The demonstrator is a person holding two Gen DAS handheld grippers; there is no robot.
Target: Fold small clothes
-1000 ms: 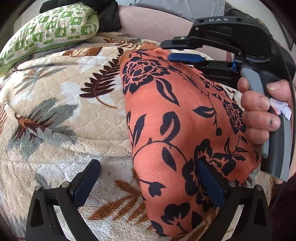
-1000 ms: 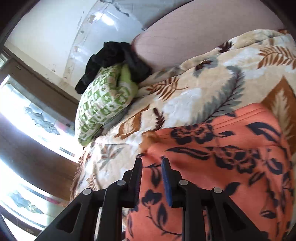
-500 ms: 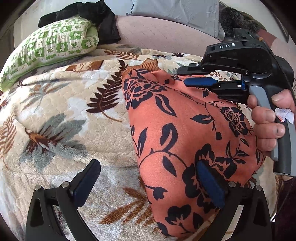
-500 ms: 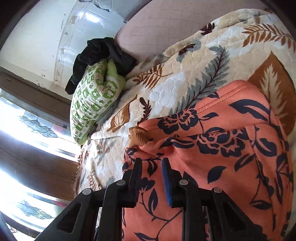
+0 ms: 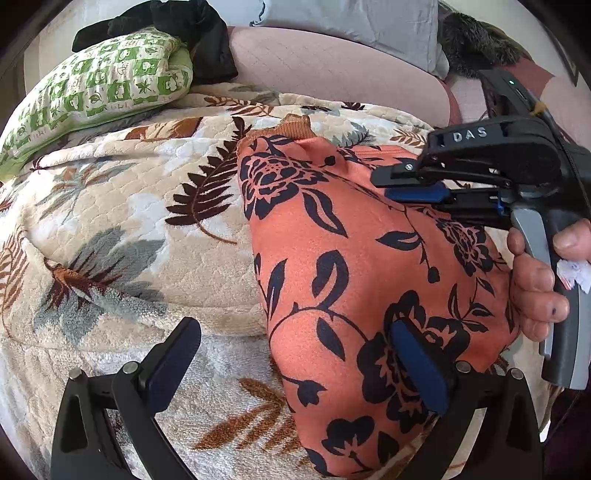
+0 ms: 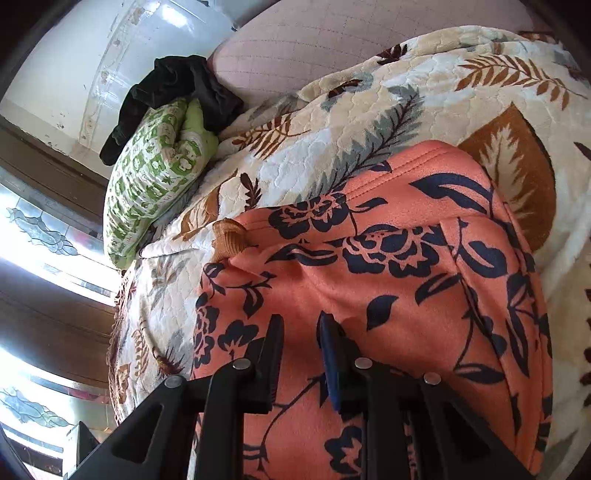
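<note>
No containers here, it's all out on a bed under a cream plush blanket with brown and grey leaf print [image 5: 122, 221]. The orange fabric garment with a dark navy floral print [image 5: 332, 266] lies on that blanket, on the right half in the left wrist view, running from near the camera out to a rust-brown ribbed cuff [image 5: 295, 125] at its far end.

The left gripper [image 5: 291, 354] has its jaws wide apart. The right pad rests on the near part of the garment, the left pad sits over bare blanket, nothing pinched between them.

The right gripper [image 6: 301, 347] comes in from the right, held by a hand [image 5: 535, 288] wrapped round its grey handle. Its jaws are nearly together, only a narrow gap, and a fold of the orange cloth sits in that gap. Looks clamped on the fabric around the middle of the garment.

Far left there's a green and white patterned pillow [image 5: 96, 96] with a black crumpled cloth [image 5: 177, 29] on top, and a grey cushion [image 5: 351, 29] far back.
</note>
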